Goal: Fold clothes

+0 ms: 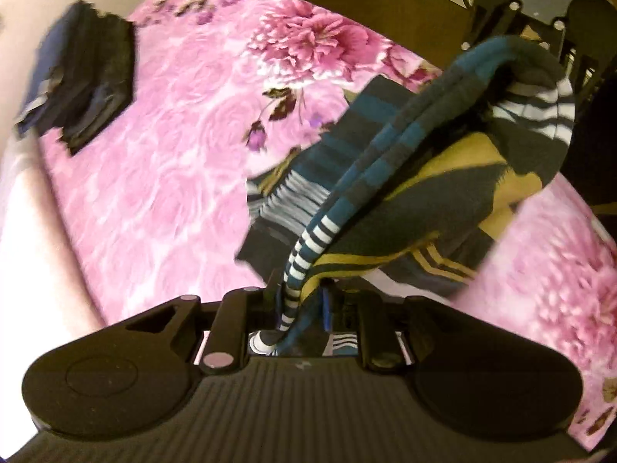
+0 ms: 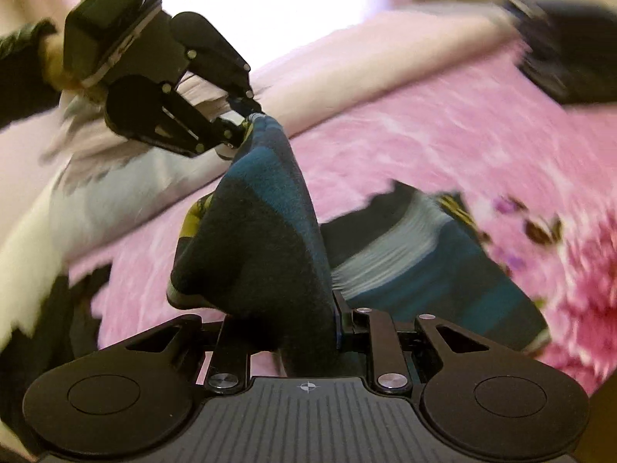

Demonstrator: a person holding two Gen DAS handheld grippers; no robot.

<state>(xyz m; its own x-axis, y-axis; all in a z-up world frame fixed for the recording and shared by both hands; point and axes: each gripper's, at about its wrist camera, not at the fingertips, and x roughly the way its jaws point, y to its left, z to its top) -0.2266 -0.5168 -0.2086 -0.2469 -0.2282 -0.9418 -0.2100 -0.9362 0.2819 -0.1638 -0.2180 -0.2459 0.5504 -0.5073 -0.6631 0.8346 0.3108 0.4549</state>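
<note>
A striped garment [image 1: 389,177] in teal, dark grey, mustard and white hangs stretched between my two grippers above the pink floral bed. My left gripper [image 1: 304,301] is shut on one edge of it. It also shows in the right wrist view [image 2: 246,123], gripping the far end of the garment [image 2: 262,239]. My right gripper [image 2: 308,320] is shut on the near end. It appears at the top right of the left wrist view [image 1: 513,58], holding the cloth up. The garment's lower part lies on the bed.
A stack of folded dark clothes [image 1: 85,77] lies at the bed's far left, also seen in the right wrist view [image 2: 570,46]. The pink floral blanket [image 1: 173,193] covers the bed. A pale pillow [image 2: 347,61] lies along the bed's edge.
</note>
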